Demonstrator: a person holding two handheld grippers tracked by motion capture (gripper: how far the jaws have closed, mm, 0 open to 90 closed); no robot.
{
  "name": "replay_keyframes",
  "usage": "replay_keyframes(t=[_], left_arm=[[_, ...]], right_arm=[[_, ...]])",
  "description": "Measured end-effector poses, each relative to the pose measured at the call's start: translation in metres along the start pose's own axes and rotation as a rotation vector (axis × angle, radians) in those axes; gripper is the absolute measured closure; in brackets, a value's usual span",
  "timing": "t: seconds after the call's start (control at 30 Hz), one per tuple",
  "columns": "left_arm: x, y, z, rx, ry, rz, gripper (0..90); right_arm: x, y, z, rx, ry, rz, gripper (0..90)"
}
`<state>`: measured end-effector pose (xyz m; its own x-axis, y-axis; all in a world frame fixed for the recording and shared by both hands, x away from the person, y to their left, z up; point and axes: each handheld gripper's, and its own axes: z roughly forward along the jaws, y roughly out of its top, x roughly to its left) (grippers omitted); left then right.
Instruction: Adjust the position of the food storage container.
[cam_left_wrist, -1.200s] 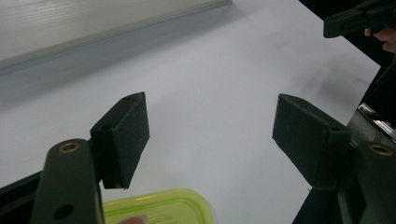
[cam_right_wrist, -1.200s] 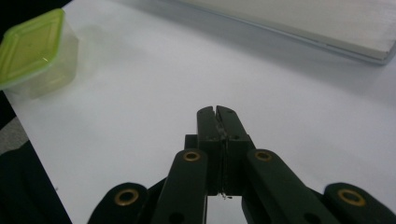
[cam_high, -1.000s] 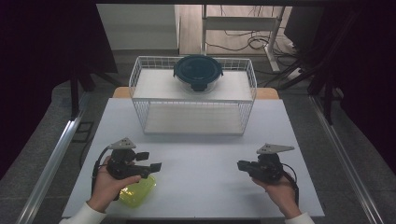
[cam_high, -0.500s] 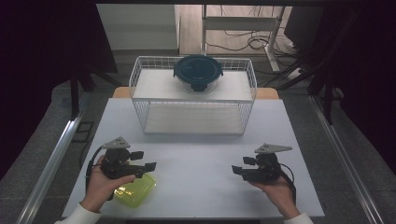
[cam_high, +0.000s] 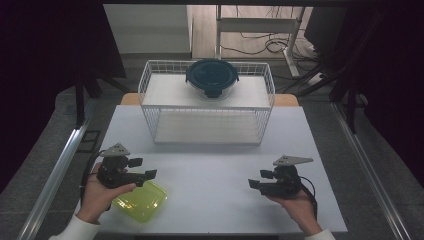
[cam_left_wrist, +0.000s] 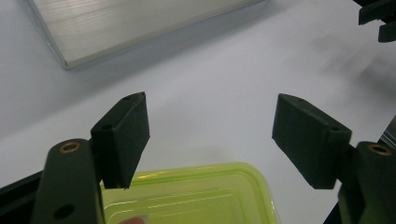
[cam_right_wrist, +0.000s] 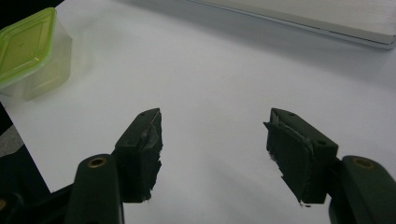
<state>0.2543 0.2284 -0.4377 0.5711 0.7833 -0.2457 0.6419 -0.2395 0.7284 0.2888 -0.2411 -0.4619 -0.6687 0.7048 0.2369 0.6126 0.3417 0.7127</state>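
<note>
A clear container with a lime-green lid sits near the table's front left edge, also seen in the left gripper view and the right gripper view. My left gripper hovers just above and behind it, open, its jaws holding nothing. At the front right, my right gripper points left over bare table. Its jaws have just been opening and stand open with nothing between them. The right gripper's tip shows far off in the left gripper view.
A white wire rack stands at the back middle of the white table. A round container with a dark teal lid rests on its top shelf. The rack's lower shelf lies ahead of both grippers.
My right gripper's jaws went from shut to open. My left hand drew back a little to the left, baring more of the green lid.
</note>
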Motion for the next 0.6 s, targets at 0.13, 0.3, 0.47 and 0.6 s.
replay_keyframes(t=[0.13,0.3,0.47,0.6], left_arm=[[0.004,-0.001,-0.002,0.000,0.003,-0.010,27.5],[0.008,-0.003,-0.005,-0.002,0.006,-0.017,27.7],[0.011,-0.005,-0.010,0.013,0.006,-0.008,29.9],[0.009,-0.007,-0.013,0.032,0.002,0.026,31.8]], right_arm=[[-0.001,-0.001,0.000,0.002,-0.002,0.001,35.6],[-0.002,-0.001,0.000,-0.001,-0.010,0.001,35.6],[-0.002,-0.001,0.001,0.000,-0.011,0.002,35.6],[-0.002,-0.001,0.001,0.002,-0.011,0.001,35.6]])
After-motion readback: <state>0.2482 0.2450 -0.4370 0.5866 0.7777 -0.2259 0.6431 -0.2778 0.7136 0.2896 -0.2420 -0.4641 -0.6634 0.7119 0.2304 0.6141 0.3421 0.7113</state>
